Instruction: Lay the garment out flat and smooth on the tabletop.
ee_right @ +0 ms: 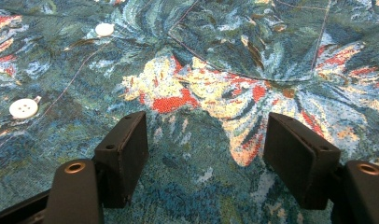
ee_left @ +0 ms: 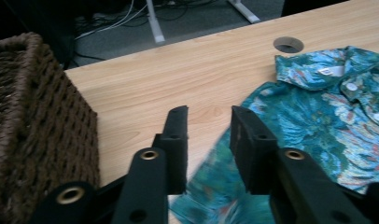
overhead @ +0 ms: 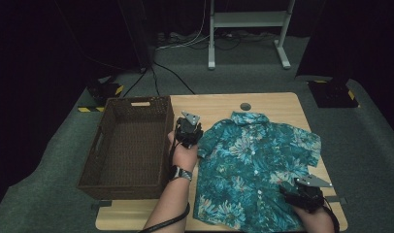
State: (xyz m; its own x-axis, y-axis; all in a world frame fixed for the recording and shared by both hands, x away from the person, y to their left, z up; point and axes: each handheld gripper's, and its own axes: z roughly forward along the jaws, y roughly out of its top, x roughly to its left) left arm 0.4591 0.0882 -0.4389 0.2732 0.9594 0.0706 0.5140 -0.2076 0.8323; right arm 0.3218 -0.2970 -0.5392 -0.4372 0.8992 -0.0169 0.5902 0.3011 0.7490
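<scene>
Here your teal floral short-sleeved shirt [overhead: 255, 167] lies flat, buttoned, just right of the empty dark woven wicker basket [overhead: 129, 145]. Your left gripper [overhead: 188, 133] hovers over its near sleeve, jaws slightly parted, gripping nothing. Your right gripper [overhead: 302, 196], jaws wide and empty, rests at the hem farthest from the basket, probably to steady the cloth for folding.

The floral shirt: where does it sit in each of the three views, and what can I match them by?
High view: the floral shirt lies flat on the table's right half, beside the basket.
Left gripper view: right side and bottom, its sleeve reaching under the tongs.
Right gripper view: fabric covers the whole background behind the tongs.
Shared landmark: the shirt's white buttons, on the placket.
</scene>
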